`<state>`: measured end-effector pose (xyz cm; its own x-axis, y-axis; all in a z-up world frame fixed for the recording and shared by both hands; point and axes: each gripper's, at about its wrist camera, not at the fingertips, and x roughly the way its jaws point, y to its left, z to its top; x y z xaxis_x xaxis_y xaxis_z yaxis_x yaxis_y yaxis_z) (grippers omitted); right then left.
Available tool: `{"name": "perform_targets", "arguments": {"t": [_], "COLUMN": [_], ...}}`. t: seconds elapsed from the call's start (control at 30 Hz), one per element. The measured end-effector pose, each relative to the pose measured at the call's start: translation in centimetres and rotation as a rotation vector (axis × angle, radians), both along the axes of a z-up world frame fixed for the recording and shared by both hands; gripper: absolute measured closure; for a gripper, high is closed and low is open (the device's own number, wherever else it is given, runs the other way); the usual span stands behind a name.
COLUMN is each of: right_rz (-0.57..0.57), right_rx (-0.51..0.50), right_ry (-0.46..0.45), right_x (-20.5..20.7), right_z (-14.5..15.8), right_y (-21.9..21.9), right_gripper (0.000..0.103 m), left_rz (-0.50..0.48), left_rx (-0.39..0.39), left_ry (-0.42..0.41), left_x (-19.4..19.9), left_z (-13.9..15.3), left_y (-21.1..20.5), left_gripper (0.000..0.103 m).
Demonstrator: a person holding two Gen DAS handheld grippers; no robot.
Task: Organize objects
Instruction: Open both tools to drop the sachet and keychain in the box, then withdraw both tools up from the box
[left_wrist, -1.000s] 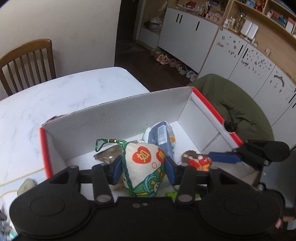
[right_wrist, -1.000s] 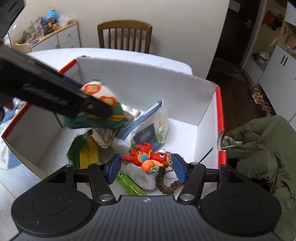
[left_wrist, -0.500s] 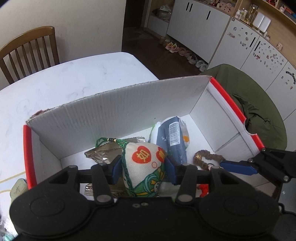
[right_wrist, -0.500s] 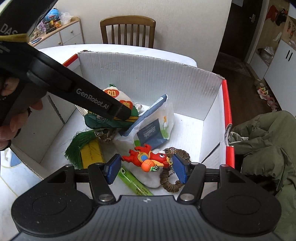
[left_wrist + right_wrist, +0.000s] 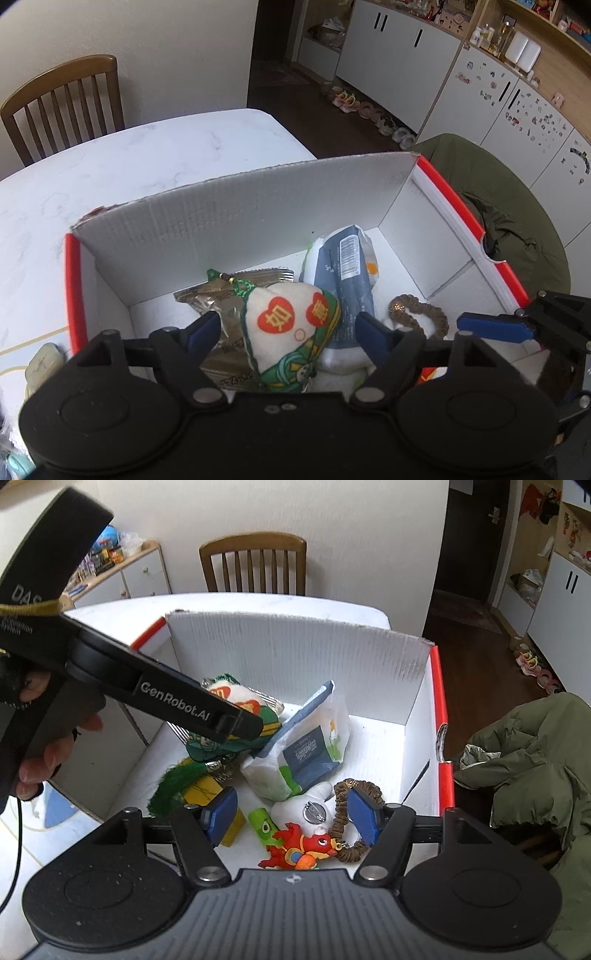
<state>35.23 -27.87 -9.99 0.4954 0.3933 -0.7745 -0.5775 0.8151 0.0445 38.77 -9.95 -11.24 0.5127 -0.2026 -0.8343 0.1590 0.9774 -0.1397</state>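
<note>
- White cardboard, edged in red, forms the box (image 5: 229, 221) that fills the left wrist view; it stands on a pale marble table (image 5: 110, 158).
- The left gripper (image 5: 286, 326) hangs over the box with its blue-padded fingers (image 5: 201, 326) spread, a gap showing on each side of what lies between them.
- Between those fingers sits a white cloth pouch (image 5: 291, 332) with red hearts and a green base, resting on the other things in the box and gripped by neither pad.
- Beyond the left finger lies a bronze foil packet (image 5: 229, 291); beyond the right finger leans a navy and white snack bag (image 5: 347, 273).
- Outside the right finger a brown braided cord loop (image 5: 421, 310) lies on the box floor, and one blue pad of the other tool reaches in past it.
- In the right wrist view the right gripper (image 5: 291, 814) also has its fingers (image 5: 364, 814) spread wide, with nothing pinched.
- Between them, close to the tool body, lies a red dragon toy (image 5: 303, 849); a white plush (image 5: 314, 805) with a metal pin sits just ahead of it, beside a small green tube (image 5: 264, 825).
- The cord loop touches the inner side of the right finger.
- Past the left finger are a yellow block (image 5: 207, 790) and a green tassel (image 5: 173, 782).
- Farther ahead, the black left tool crosses over the pouch, held by a hand (image 5: 48, 734).
</note>
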Motion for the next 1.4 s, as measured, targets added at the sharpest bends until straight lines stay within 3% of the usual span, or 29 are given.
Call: {"name": "perform_targets", "arguments": {"t": [0.8,1.13,1.4], "right_rz": [-0.047,-0.063,-0.084], "right_rx": [0.160,0.223,0.265], "right_ry": [-0.069,-0.111,-0.135], "right_x": [-4.7,-7.4,-10.2], "right_z": [5.5,8.0,9.4], "right_y": [-1.2,0.4,4.0], "right_gripper": [0.030,0.020,0.018], "left_rz": [-0.017,0.000,0.015], "left_rx": [-0.018,-0.043,-0.059], "left_ry": [-0.167,-0.232,-0.270], "left_x": [-7.8,-11.7,-14.6], "left_z": [6.1,8.1,9.2], "left_y": [2.4,6.0,10.4], "left_gripper": [0.015,0.004,0.001]}}
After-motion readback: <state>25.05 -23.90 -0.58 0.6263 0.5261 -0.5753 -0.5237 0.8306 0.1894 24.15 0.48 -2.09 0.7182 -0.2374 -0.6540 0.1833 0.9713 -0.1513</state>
